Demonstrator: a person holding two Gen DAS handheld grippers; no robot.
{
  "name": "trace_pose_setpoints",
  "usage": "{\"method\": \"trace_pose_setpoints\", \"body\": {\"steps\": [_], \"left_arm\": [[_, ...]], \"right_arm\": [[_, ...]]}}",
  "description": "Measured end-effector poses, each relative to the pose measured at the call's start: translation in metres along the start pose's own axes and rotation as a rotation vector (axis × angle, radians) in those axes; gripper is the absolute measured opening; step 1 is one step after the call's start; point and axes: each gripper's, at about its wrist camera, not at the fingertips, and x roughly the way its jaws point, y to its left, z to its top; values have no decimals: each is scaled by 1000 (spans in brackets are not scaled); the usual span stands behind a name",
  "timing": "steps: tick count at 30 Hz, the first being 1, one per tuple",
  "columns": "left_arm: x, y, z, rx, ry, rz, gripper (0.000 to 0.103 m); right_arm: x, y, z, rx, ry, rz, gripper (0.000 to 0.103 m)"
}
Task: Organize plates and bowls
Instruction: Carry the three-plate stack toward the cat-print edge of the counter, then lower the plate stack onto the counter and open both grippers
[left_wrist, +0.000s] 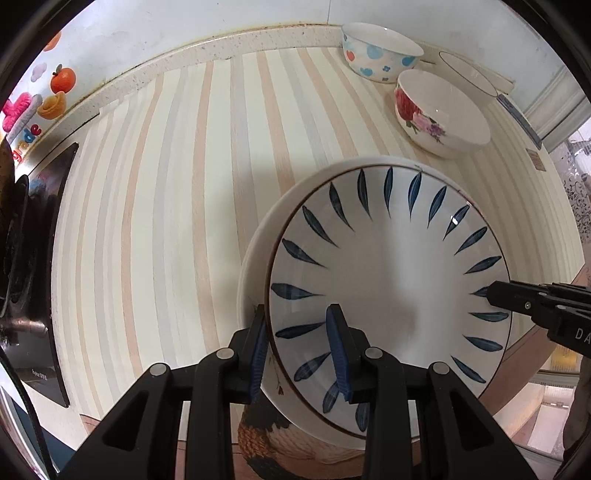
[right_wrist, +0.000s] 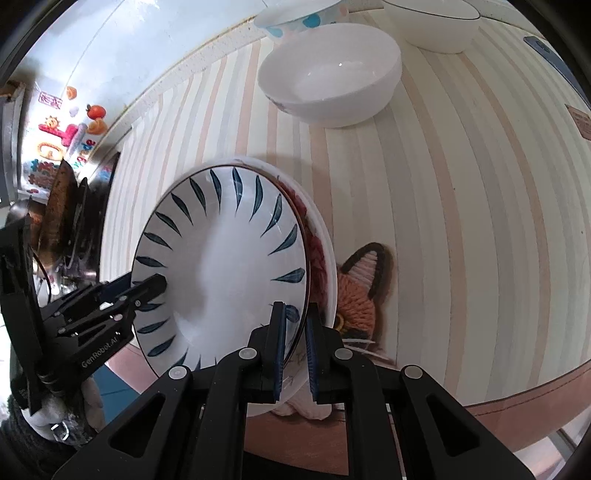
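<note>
My left gripper (left_wrist: 299, 354) and right gripper (right_wrist: 295, 347) both pinch the blue-leaf plate (left_wrist: 388, 280), stacked on a white plate (left_wrist: 255, 254). Three bowls (left_wrist: 439, 114) behind it wait unstacked.

Two plates were stacked on the striped mat (left_wrist: 166, 221): a blue-leaf plate (left_wrist: 388, 280) on top and a white plate (left_wrist: 255, 258) under it. Beyond that stack stood three bowls: a rose bowl (left_wrist: 439, 114) nearest, a dotted bowl (left_wrist: 380, 51) behind it, and a plain rimmed bowl (left_wrist: 467, 72) beside them. Two grippers were counted, the left gripper (left_wrist: 299, 332) and the right gripper (right_wrist: 295, 332), one at each side of the stack.
</note>
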Motion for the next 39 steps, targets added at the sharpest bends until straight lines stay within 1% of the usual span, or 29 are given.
{"method": "trace_pose_setpoints", "body": {"steps": [3, 4, 8, 14, 15, 18, 20, 24, 27, 29, 30, 33, 36, 38, 39], "left_arm": [[0, 0, 0, -4, -2, 3, 28], [0, 0, 0, -8, -1, 3, 28], [0, 1, -2, -39, 2, 1, 28], [-5, 2, -8, -59, -26, 25, 29], [-7, 3, -10, -64, -30, 26, 29], [-11, 5, -13, -82, -36, 28, 29], [-16, 5, -16, -90, -47, 29, 29], [-32, 3, -19, -80, -79, 53, 29], [-46, 1, -21, -73, -105, 70, 29], [-61, 0, -25, -75, -140, 66, 29], [-67, 0, -26, -75, -150, 63, 29], [-95, -1, -35, -81, -191, 42, 33], [-122, -2, -46, -87, -230, 26, 41], [-139, -4, -55, -92, -250, 23, 51], [-145, -5, -57, -95, -258, 20, 53]], "right_arm": [[0, -1, 1, -9, 8, 2, 12], [0, -1, 1, -9, 11, 4, 13], [-1, -2, 3, 6, 33, 11, 15], [-3, 2, 1, -4, 51, 11, 18], [-4, 2, 0, -4, 50, 12, 21], [-8, 7, -5, -22, 43, -4, 24], [-14, 12, -7, -40, 26, -28, 30], [-27, 18, -13, -56, -2, -64, 33], [-41, 25, -20, -64, -32, -76, 41], [-52, 31, -25, -77, -57, -94, 50], [-57, 35, -28, -82, -68, -97, 51], [-80, 50, -40, -95, -113, -106, 54], [-106, 67, -56, -117, -160, -107, 62], [-123, 78, -68, -138, -187, -101, 67], [-132, 83, -74, -147, -205, -97, 69]]}}
